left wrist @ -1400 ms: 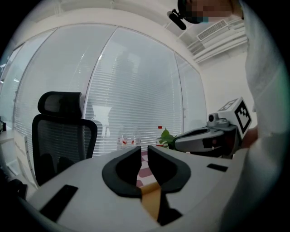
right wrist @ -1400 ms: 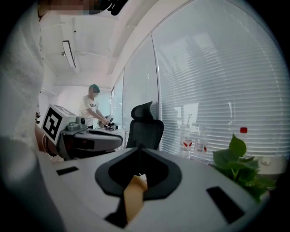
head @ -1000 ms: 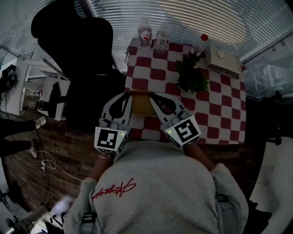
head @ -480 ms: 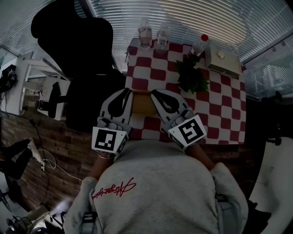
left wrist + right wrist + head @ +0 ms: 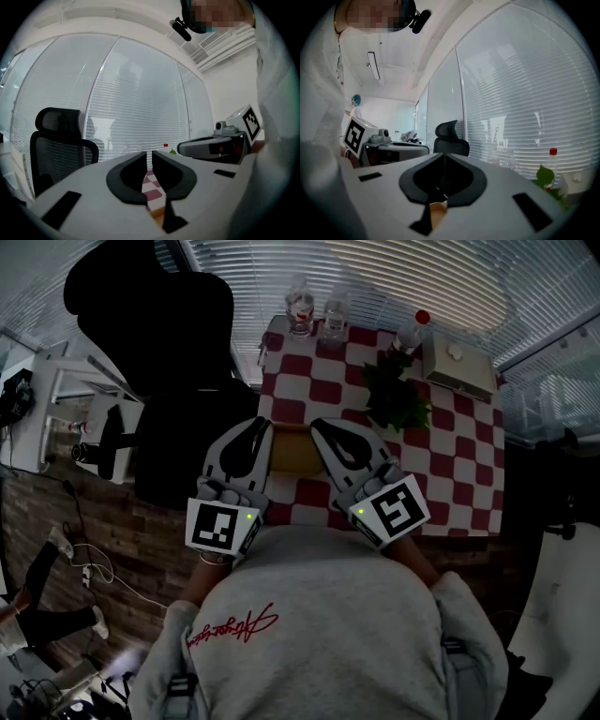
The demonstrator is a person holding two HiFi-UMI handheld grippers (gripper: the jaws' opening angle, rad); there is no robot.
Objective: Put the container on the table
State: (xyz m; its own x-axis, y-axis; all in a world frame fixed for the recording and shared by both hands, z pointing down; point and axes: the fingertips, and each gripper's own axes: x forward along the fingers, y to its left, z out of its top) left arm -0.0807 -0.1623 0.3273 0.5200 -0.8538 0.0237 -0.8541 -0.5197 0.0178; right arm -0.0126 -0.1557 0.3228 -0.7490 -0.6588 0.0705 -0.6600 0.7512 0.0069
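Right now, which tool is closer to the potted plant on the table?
Right. The right tool sits just down-left of the plant in the head view; the left tool is farther left, past the container both grip.

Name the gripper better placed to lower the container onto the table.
Right, probably: the right gripper is over the checkered table, the left gripper at its edge. Both pinch the container.

your right gripper point(image 5: 443, 161) has its jaws pressed together, a tan bit of the container point(image 5: 436, 213) showing low between them. left of the jaws sits your left gripper point(image 5: 423, 149), a black office chair point(image 5: 451, 136) beyond the tips, a red-capped bottle point(image 5: 553, 157) and green leaves point(image 5: 545, 177) off right.
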